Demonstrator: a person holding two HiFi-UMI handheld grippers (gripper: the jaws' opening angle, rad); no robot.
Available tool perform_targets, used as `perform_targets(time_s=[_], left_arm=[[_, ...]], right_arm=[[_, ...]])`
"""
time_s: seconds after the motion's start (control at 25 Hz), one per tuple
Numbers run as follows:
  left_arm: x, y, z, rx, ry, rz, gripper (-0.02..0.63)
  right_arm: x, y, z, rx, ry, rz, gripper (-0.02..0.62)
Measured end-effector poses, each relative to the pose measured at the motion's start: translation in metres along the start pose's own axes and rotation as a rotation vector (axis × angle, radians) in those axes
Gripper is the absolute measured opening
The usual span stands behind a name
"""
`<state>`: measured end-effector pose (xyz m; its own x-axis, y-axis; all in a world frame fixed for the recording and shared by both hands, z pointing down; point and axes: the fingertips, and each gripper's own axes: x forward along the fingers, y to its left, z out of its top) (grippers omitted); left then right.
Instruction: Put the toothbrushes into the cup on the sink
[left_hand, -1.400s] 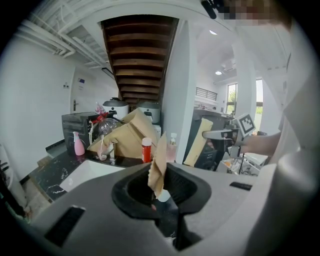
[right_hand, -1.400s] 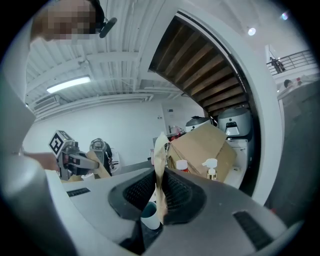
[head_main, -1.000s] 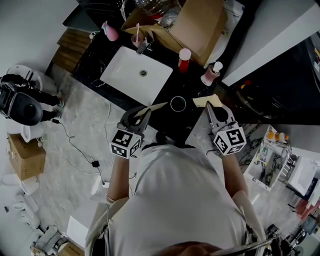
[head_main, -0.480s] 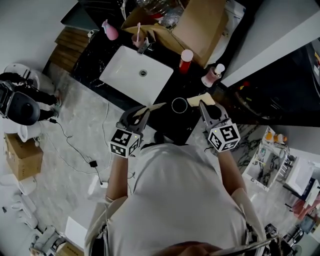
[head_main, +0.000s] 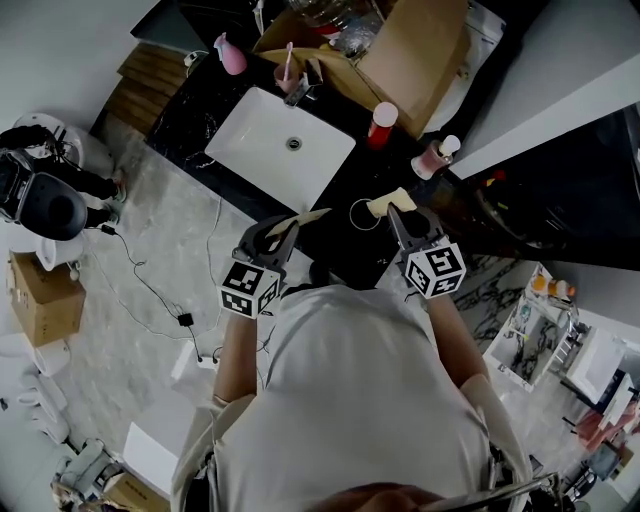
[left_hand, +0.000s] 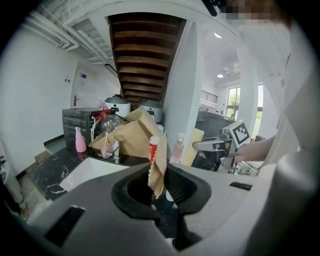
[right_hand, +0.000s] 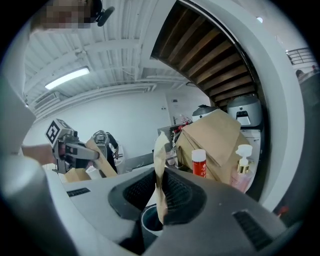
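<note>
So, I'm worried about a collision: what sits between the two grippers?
The cup on the dark counter, nearer the right gripper than the left gripper, seen in the head view. The left packet and right packet they grip reach toward it.

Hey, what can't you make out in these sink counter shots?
- What the left gripper's tan packet wraps: left gripper view, paper covers it.
- Inside of the cup: right gripper view, right gripper's tan packet and jaws block most.
- Label on the pink bottle: head view, too small.
</note>
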<state>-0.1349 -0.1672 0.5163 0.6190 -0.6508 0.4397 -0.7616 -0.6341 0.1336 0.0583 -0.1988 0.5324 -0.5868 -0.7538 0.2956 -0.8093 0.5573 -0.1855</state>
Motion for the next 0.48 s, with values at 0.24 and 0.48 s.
perform_targets(time_s=[0.24, 0.48], left_arm=[[-0.005, 0.004, -0.005, -0.01, 0.012, 0.028, 0.057], [-0.007, 0.007, -0.01, -0.025, 0.025, 0.048, 0.057]], right_arm=[[0.016, -0.002, -0.026, 0.005, 0.041, 0.016, 0.06], [0.028, -0.008, -0.053, 0.01, 0.086, 0.018, 0.06]])
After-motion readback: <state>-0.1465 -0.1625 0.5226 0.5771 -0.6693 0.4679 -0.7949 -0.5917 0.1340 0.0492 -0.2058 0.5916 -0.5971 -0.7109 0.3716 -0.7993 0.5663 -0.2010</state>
